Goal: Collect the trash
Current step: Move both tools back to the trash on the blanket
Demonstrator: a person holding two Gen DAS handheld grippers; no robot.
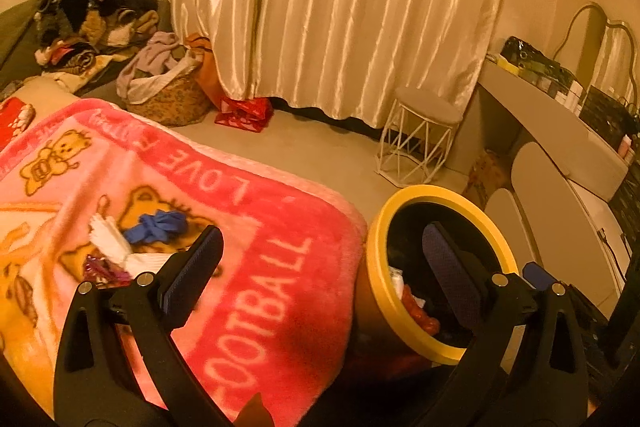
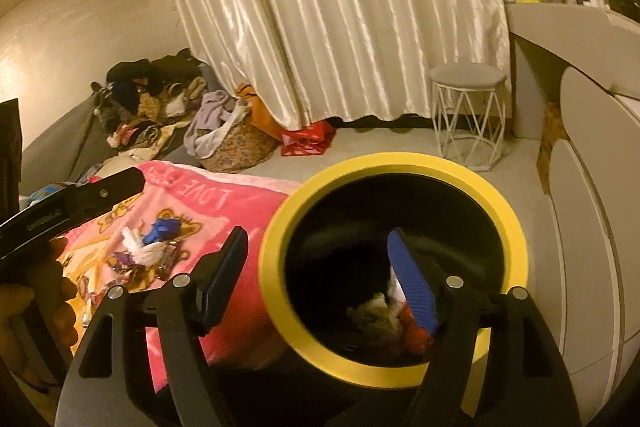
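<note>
A yellow-rimmed black trash bin (image 1: 428, 199) (image 2: 384, 167) stands beside a bed with a pink blanket (image 1: 240, 227) (image 2: 188, 195). The bin holds white, red and greenish scraps (image 2: 384, 311). On the blanket lie a blue glove (image 1: 156, 225) (image 2: 164, 227), white tissue (image 1: 110, 241) (image 2: 138, 247) and purple wrappers (image 1: 98, 267) (image 2: 124, 261). My left gripper (image 1: 324, 267) is open and empty, spanning the blanket edge and the bin. My right gripper (image 2: 320, 275) is open and empty, its right finger over the bin's mouth.
A white wire stool (image 1: 420, 139) (image 2: 468, 115) stands by satin curtains (image 1: 332, 7). A white dresser (image 1: 560, 155) is at right. A laundry basket (image 1: 168, 91), a red bag (image 1: 244, 113) and a clothes pile (image 1: 92, 15) lie at the far left.
</note>
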